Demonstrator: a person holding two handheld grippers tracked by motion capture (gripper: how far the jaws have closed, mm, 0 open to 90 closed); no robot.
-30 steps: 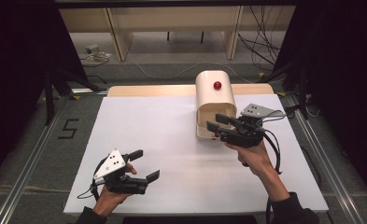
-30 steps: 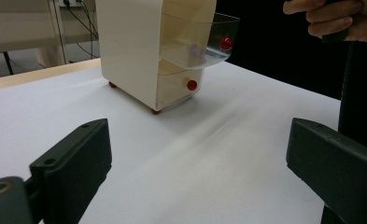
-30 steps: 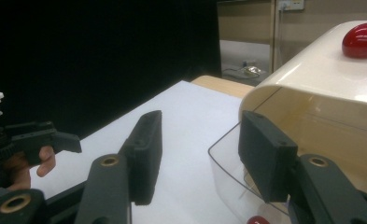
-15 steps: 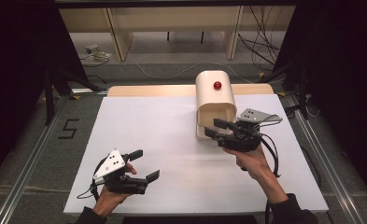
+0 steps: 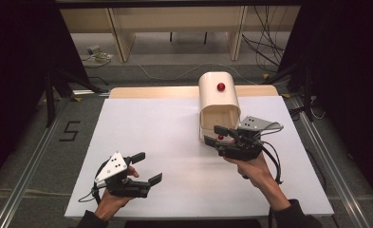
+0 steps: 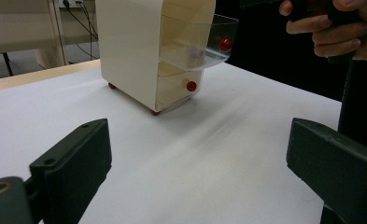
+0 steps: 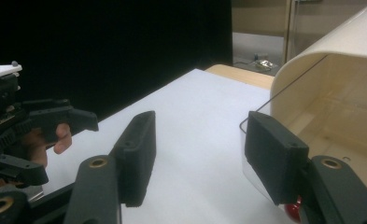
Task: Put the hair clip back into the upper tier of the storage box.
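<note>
The right hand-held gripper (image 5: 220,134) has just been opening off the pulled-out top drawer (image 6: 204,39) and now holds nothing. So the pull looks finished. The left hand-held gripper (image 5: 147,167) waits wide and empty.

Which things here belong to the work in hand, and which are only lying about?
In the work:
- cream drawer box
- its clear upper drawer, pulled out
- right tool, jaws just opening

Lying about:
- left tool, open
- white table
</note>
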